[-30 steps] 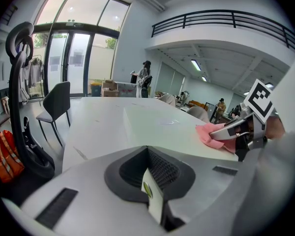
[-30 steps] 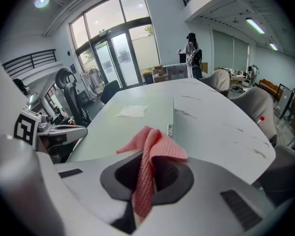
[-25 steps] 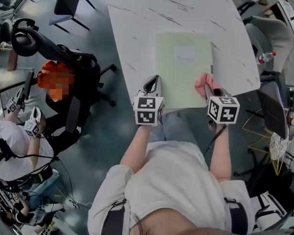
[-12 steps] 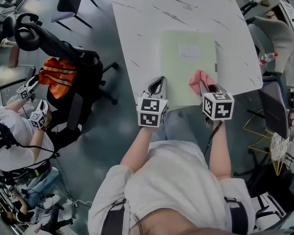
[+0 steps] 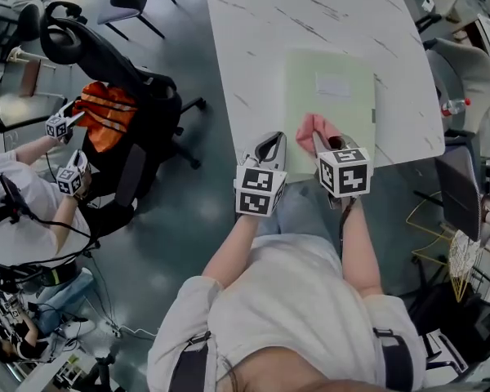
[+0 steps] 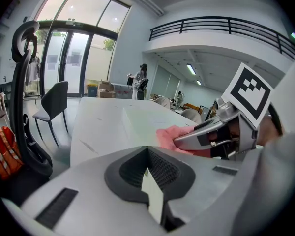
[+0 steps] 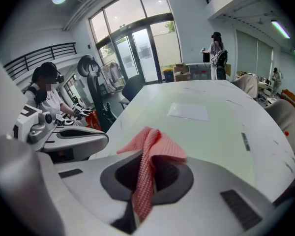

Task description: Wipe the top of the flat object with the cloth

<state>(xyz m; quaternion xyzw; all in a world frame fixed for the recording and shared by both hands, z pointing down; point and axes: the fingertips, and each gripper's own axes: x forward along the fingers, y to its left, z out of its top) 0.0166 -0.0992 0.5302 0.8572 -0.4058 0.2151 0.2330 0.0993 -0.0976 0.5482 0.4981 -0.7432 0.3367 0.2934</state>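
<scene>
Wiping step in hand. Right claw (image 5: 325, 143) clamped on pink cloth (image 5: 310, 126); cloth rests on near edge of pale green folder (image 5: 335, 96), which lies on white surface (image 5: 253, 39). Left claw (image 5: 270, 145) closed on folder's near left corner, seemingly to steady it. Next move, as judged: drag cloth across folder top toward far edge, pressing lightly.

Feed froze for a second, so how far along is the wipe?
Done: the right gripper is shut on the pink cloth, and the left gripper pinches the pale green folder at its near edge. In hand: the cloth is at the folder's near edge. Left: the stretch towards the white label. How much is already wiped doesn't show.
</scene>
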